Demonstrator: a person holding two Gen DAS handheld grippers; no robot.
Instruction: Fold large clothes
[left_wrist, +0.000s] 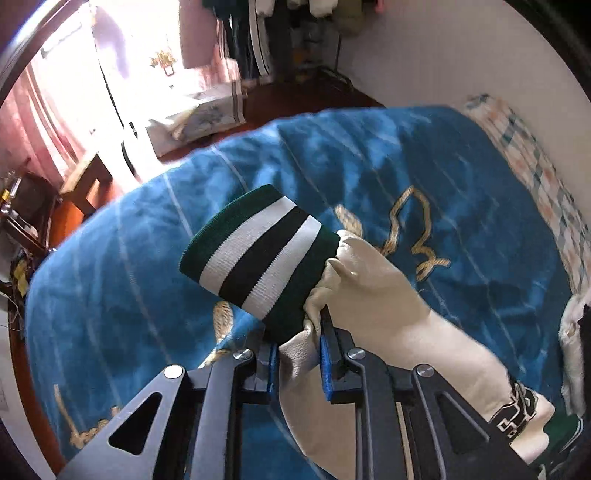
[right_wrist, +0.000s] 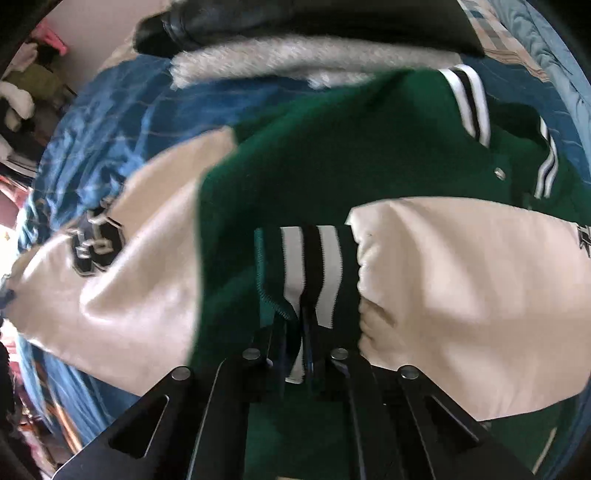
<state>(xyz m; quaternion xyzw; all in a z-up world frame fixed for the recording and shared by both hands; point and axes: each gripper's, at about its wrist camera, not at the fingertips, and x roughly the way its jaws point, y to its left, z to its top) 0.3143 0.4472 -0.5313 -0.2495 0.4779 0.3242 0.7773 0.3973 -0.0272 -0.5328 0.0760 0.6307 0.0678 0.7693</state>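
**Sleeves in hand, fold barely begun**

Sleeves are where we stand: each of our claws has one. Our left gripper (left_wrist: 297, 354) is nearly closed, its blue pads pinching the cream sleeve (left_wrist: 373, 295) just behind the striped cuff (left_wrist: 258, 254), which sticks out past the fingertips and is lifted above the blue bedspread (left_wrist: 461, 177). Our right gripper (right_wrist: 295, 354) is closed to a narrow gap on the other striped cuff (right_wrist: 310, 269), and that cuff lies over the green body of the varsity jacket (right_wrist: 351, 147), with its cream sleeve (right_wrist: 461, 295) running off to the right.

The jacket itself is spread on the bed in the right wrist view, collar end toward the far side, where a grey fleecy garment (right_wrist: 295, 59) and a black leather one (right_wrist: 258, 18) lie just beyond it.

We judge the job to be early. The right sleeve looks already brought across the chest; the left sleeve is raised and not yet laid down. After that, the body remains to be folded over, and we see no crease in it so far. The other clothes at the head of the bed appear untouched.
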